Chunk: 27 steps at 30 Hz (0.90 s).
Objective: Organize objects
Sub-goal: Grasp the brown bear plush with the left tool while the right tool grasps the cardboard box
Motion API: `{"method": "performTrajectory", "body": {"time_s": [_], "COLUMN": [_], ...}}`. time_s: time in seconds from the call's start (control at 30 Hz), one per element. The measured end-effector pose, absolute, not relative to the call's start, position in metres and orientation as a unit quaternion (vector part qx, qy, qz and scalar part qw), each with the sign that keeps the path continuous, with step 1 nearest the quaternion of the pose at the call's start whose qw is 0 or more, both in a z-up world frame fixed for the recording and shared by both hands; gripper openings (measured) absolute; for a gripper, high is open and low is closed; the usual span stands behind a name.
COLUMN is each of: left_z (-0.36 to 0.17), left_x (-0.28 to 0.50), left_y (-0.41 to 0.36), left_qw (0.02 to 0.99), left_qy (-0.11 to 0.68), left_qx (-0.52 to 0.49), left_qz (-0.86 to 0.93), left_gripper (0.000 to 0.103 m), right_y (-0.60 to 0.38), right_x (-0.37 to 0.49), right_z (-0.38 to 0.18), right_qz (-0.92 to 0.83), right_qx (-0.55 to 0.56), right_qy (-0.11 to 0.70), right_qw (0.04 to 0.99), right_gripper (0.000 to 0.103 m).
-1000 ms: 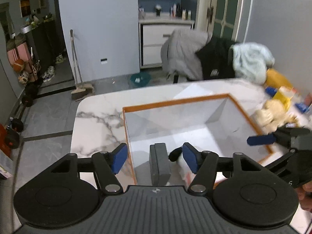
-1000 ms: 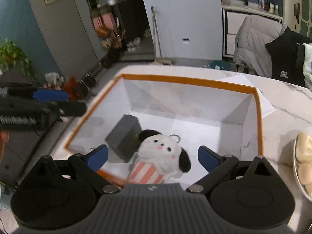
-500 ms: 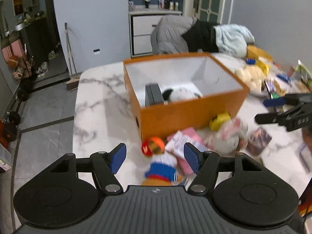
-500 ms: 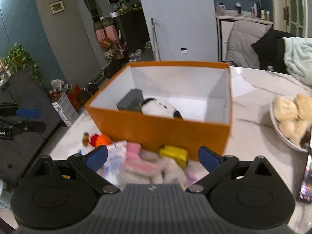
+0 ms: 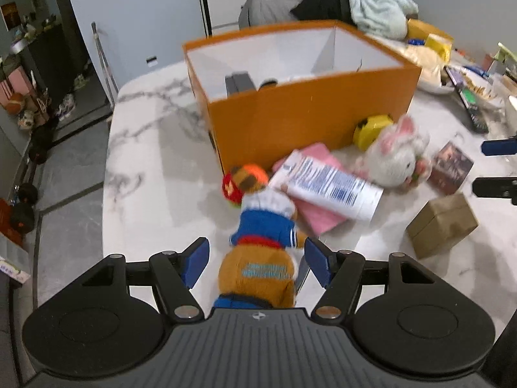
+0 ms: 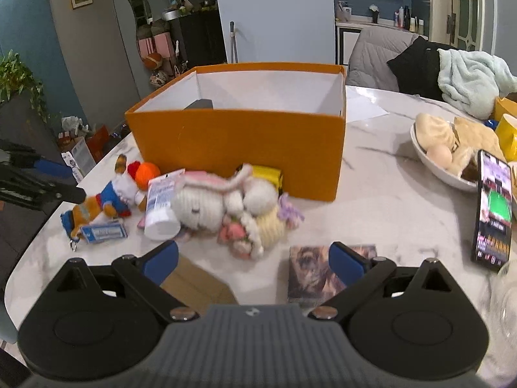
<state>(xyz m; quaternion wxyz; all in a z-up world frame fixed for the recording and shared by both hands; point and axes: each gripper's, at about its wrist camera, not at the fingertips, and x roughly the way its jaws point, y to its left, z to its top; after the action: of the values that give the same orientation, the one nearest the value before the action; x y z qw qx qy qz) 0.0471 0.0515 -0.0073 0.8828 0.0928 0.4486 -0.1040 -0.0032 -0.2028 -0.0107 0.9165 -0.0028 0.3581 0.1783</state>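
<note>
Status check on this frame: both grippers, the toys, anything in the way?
Left gripper jaws open, astride the bear plush, not pinching. Right gripper open, empty. Orange box holds a dark case. White tube beside the bear's head.

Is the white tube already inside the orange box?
No, the white tube lies on the table in front of the orange box, resting across a pink item.
</note>
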Motion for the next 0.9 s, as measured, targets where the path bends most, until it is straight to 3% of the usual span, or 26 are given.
{"method": "performTrajectory", "body": {"time_s": [0.33, 0.53, 0.9], "left_z": [-0.024, -0.031, -0.039], "left_x": [0.052, 0.061, 0.065], "left_y": [0.048, 0.050, 0.052], "left_qw": [0.872, 0.869, 0.861], "left_qy": [0.465, 0.474, 0.487], "left_qx": [0.082, 0.085, 0.098], "left_qz": [-0.126, -0.115, -0.107], "left_gripper": [0.077, 0.077, 0.078], "right_y": [-0.237, -0.240, -0.177], "right_x": [0.002, -0.006, -0.017], "right_z": [-0.037, -0.035, -0.043], "right_qz": [0.073, 0.115, 0.225], "right_qx": [0.013, 0.057, -0.040], "right_qy": [0.359, 0.337, 0.321], "right_qw": [0.931, 0.933, 0.919], "right_gripper": [0.099, 0.099, 0.098]}}
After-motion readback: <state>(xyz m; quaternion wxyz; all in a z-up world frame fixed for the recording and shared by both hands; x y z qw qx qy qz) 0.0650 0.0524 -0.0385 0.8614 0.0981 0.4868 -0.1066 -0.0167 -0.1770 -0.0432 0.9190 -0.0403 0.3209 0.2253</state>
